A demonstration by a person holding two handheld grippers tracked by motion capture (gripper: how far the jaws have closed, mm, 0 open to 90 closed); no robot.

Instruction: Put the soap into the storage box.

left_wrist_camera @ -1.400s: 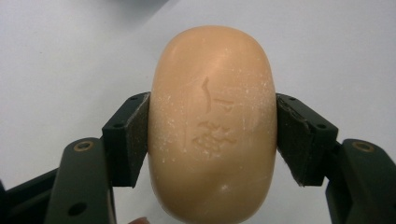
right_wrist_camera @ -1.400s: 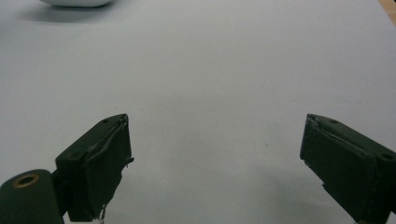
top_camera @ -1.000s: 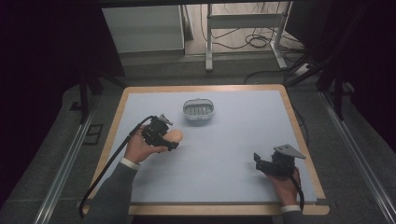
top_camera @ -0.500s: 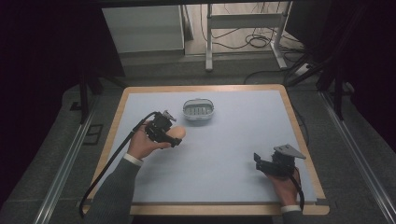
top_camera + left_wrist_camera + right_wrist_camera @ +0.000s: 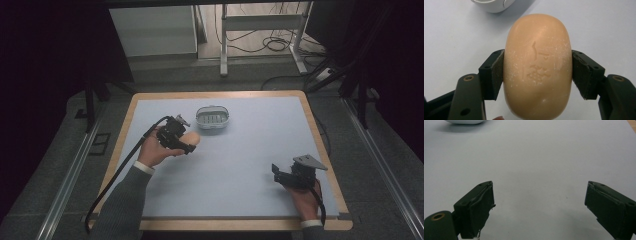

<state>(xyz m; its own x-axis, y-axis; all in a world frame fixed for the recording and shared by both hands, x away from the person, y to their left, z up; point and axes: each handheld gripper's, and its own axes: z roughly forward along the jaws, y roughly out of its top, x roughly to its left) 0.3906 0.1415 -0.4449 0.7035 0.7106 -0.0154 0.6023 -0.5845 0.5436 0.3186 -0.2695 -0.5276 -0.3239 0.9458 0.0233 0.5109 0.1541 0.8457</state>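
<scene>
Only marking: embossed stamp on the oval peach-coloured soap bar (image 5: 537, 66), centre of the left gripper view. Looks like a couple of strokes or characters above a small ornamental emblem. Too shallow and dusted with white residue, can't read it. No other text, labels or numbers legible.

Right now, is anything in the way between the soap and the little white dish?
Nothing visible. The left gripper holds the soap bar just short of the soap dish, with bare table between them. The right gripper sits far off, open.
</scene>
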